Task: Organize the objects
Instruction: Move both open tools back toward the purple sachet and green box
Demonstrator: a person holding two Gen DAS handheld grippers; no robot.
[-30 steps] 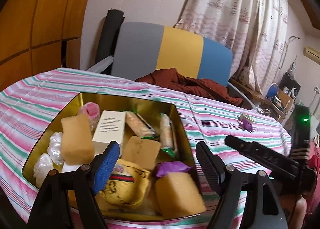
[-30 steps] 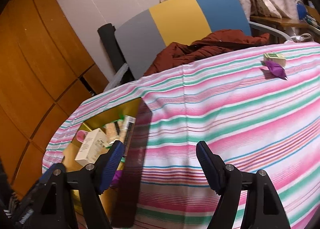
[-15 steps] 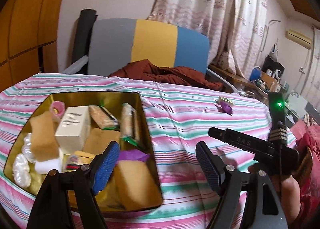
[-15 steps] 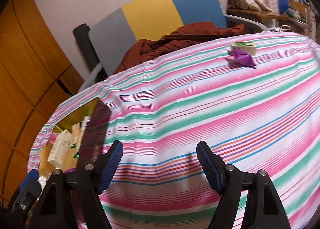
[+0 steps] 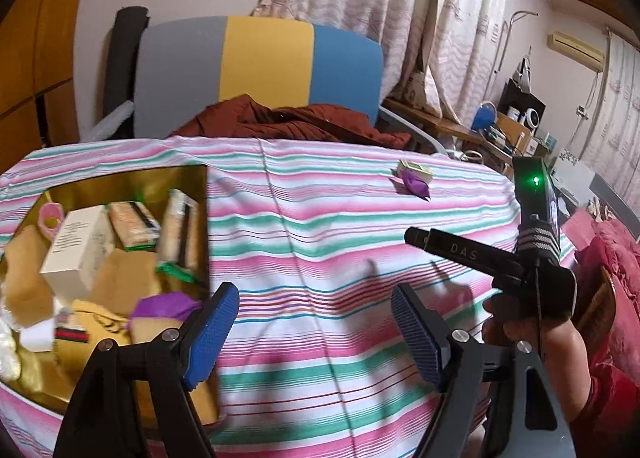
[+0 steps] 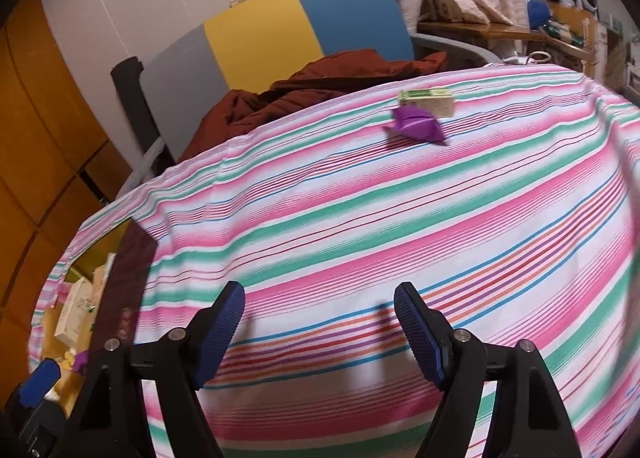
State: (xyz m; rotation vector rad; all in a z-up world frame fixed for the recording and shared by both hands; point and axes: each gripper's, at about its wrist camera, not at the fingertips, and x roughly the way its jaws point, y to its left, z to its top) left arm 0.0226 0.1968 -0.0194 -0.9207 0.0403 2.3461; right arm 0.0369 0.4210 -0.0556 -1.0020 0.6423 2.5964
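Purple wrapper (image 6: 418, 125) and small box (image 6: 427, 100) touch on striped cloth (image 6: 360, 226).

Striped tablecloth (image 6: 360, 226), tricolour chair (image 5: 260, 70), rust-brown garment (image 5: 296, 122), patterned curtains (image 5: 380, 6)

The surface (image 6: 400, 226) wears a cloth striped pink, white and green, with thin blue, red and orange lines. At its 1 o'clock lie a purple wrapper (image 6: 418, 126) and a pale green-topped box (image 6: 428, 100). At 9 o'clock a gold tin (image 5: 120, 182) holds tan sponges (image 5: 24, 274) and a white box (image 5: 76, 242). The chair (image 5: 264, 62) is grey, yellow and blue. Gripper pads (image 5: 212, 338) are blue.
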